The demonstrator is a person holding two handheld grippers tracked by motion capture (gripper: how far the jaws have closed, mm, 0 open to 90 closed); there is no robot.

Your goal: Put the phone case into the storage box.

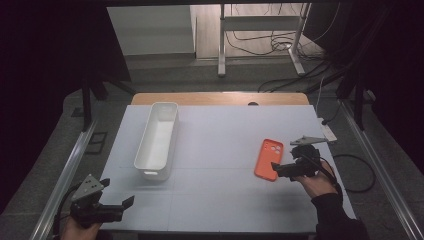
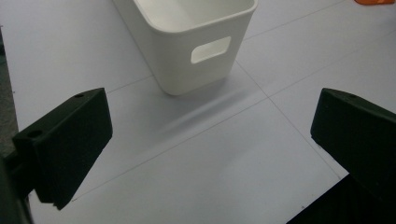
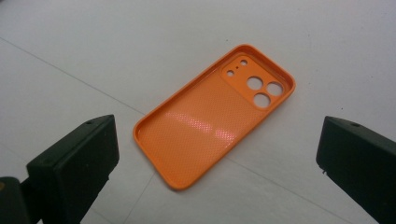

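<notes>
We see an orange phone case [image 1: 269, 159] lying flat, inside up, on the right half of the white desk [image 1: 225, 145], camera-cutout end pointing away from the person. The R claw [image 1: 276, 168] sits just at the case's near right corner, jaws spread wide & holding nothing; in the right gripper view the case [image 3: 215, 116] lies between the two jaws, a bit ahead, not touching either. Bare desk all round the case, esp. to its left, w/ the desk's right edge near behind the hand.

The L claw [image 1: 120, 204] hovers by the near left corner of the desk, also released & empty. Ahead of it stands a long white bin [image 1: 157, 140], upright, open top, handle slot facing the claw in the left gripper view [image 2: 187, 42]. Bin & case are well apart, w/ a wide free strip of desk between them. The bin's far end is close to the desk's back edge.
</notes>
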